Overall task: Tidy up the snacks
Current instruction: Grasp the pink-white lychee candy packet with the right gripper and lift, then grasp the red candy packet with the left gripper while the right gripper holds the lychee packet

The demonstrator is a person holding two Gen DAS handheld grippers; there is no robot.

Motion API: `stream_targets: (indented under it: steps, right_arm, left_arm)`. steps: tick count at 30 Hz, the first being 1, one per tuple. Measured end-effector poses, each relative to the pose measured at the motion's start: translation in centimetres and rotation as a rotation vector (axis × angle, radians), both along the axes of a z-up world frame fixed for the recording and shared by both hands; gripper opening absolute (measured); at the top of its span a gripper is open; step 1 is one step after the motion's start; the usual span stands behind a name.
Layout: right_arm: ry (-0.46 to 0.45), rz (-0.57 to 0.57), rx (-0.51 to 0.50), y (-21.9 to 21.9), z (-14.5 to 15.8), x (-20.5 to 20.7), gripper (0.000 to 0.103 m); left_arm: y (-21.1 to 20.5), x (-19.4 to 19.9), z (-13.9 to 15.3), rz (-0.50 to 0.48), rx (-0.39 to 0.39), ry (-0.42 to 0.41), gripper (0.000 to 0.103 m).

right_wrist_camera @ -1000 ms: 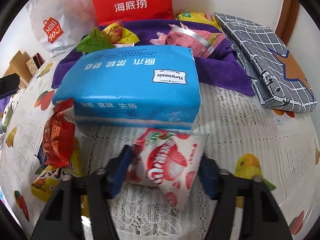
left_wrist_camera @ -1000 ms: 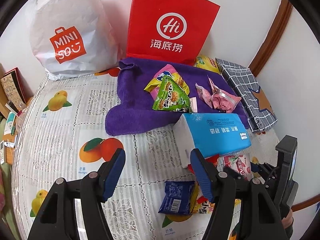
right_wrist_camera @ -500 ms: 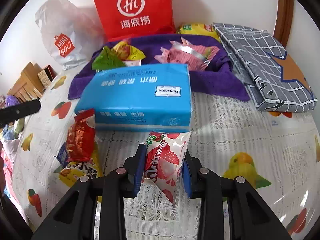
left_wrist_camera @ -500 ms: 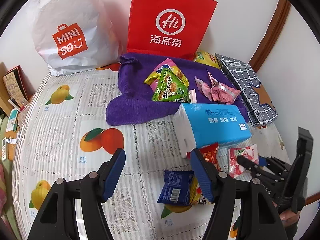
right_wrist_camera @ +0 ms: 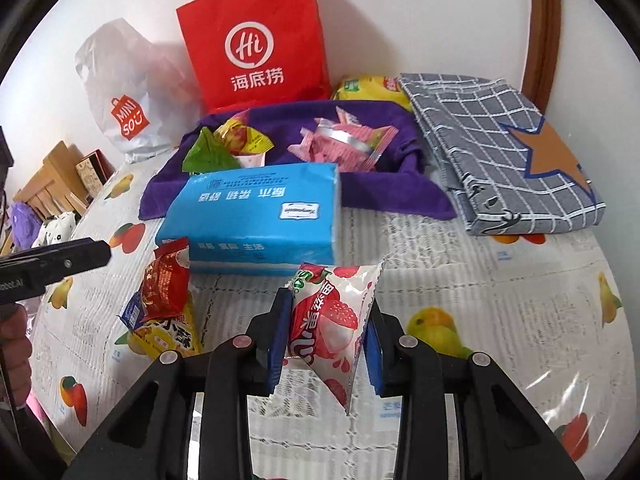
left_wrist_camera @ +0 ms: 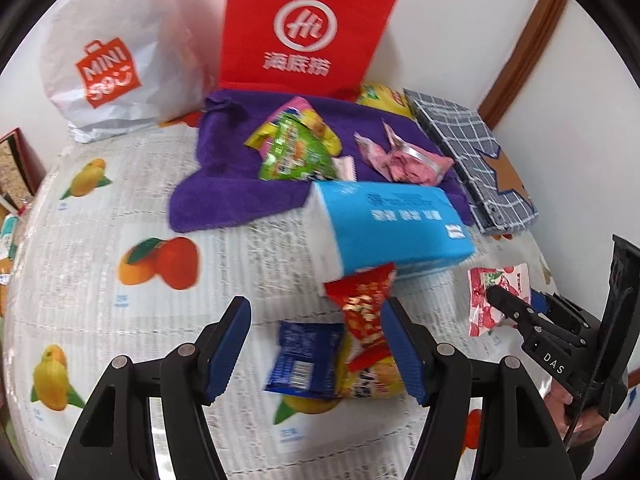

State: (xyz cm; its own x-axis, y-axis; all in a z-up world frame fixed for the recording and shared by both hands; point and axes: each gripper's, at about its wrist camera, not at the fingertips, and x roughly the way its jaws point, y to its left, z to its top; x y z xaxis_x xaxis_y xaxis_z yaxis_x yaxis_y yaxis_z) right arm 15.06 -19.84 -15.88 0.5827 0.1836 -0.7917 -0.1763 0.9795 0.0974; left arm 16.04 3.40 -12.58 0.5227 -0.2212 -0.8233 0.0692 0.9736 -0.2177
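Note:
My right gripper [right_wrist_camera: 325, 336] is shut on a red-and-white strawberry snack packet [right_wrist_camera: 332, 320] and holds it above the table, in front of the blue tissue pack [right_wrist_camera: 260, 216]. The packet also shows in the left wrist view [left_wrist_camera: 494, 296]. My left gripper [left_wrist_camera: 316, 352] is open over a red packet [left_wrist_camera: 366, 312], a blue packet [left_wrist_camera: 306, 358] and a yellow packet [left_wrist_camera: 376, 382] lying together. A purple towel [left_wrist_camera: 224, 196] behind holds green [left_wrist_camera: 294, 156], yellow and pink snacks [left_wrist_camera: 408, 158].
A red paper bag [left_wrist_camera: 304, 32] and a white Miniso bag [left_wrist_camera: 108, 56] stand against the back wall. A folded grey checked cloth [right_wrist_camera: 504, 152] lies at the right. A yellow bag [right_wrist_camera: 368, 86] sits behind the towel. The fruit-print tablecloth [left_wrist_camera: 100, 240] covers the table.
My right gripper closed on the strawberry packet and lifted it up and back from the tissue pack. My left gripper moved forward over the red and blue packets.

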Motion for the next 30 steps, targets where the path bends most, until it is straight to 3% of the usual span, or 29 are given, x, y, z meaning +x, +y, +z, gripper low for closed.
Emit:
stream_targets:
  steps: [11,13,14,23,25,27,30]
  right_arm:
    - [-0.006,-0.047,0.006,-3.1,-0.2,-0.2,0.034]
    - [-0.006,-0.057,0.013,-3.7,-0.2,-0.1,0.025]
    - [0.003,-0.059,0.018,-3.9,-0.3,0.1,0.009]
    - [0.048,-0.049,0.021,-4.5,-1.6,0.5,0.009]
    - [0.058,-0.051,0.029,-4.8,-1.6,0.5,0.019]
    - [0.060,-0.048,0.042,-5.0,-1.4,0.5,0.043]
    - [0.039,-0.037,0.030,-4.7,-1.2,0.2,0.055]
  left_arm:
    - [-2.5,1.2,-1.8,-0.033,-0.017,0.058,0.065]
    - [-2.9,1.4,-2.2,-0.036,-0.008,0.068,0.065]
    - [-3.1,1.6,-2.4,-0.034,-0.003,0.075,0.065]
    - [-4.1,2.4,-3.7,-0.040,0.012,0.111,0.065]
    - [-4.3,2.6,-3.9,-0.042,0.018,0.114,0.064]
    - [-4.4,2.7,-4.0,-0.043,0.024,0.120,0.064]
    - [-4.5,2.8,-4.2,-0.046,0.017,0.121,0.061]
